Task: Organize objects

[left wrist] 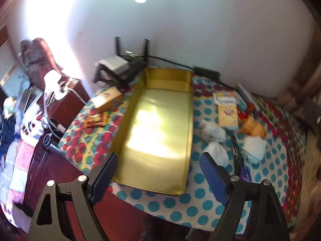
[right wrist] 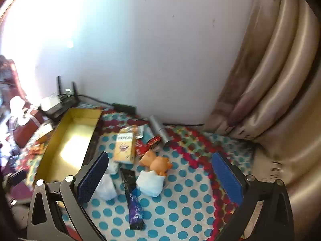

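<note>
gold tray [left wrist: 138, 92]: we see a long open tray with a shiny gold inside, standing on the dotted cloth [left wrist: 180, 206]; nothing lies in it, only glare on its floor; in the right wrist view it sits at the left [right wrist: 52, 140]
left of the tray: we find an orange box [left wrist: 106, 99] and a small orange packet [left wrist: 95, 120] on the cloth, both outside the tray
right of the tray: we count a yellow carton [right wrist: 124, 147], an orange toy [right wrist: 158, 163] resting against a white bundle [right wrist: 150, 183], two more white wrapped lumps [right wrist: 105, 186], a dark purple sachet [right wrist: 133, 206] and a red packet [right wrist: 153, 141]; all lie loose on the cloth, near one another
left gripper [left wrist: 158, 172]: we see its blue pads spread wide over the near end of the tray, gripping nothing
right gripper [right wrist: 160, 175]: we see its pads spread wide above the toy and bundle, touching neither
hard to make out: the black device with two antennas [left wrist: 132, 60] behind the tray is blurred; the print on the carton is unreadable; the clutter on the dark red furniture [left wrist: 66, 104] at the left is smeared and partly washed out by light; a silver tube [right wrist: 160, 130] by the wall is unclear; the curtain [right wrist: 270, 80] is cut off by the frame
</note>
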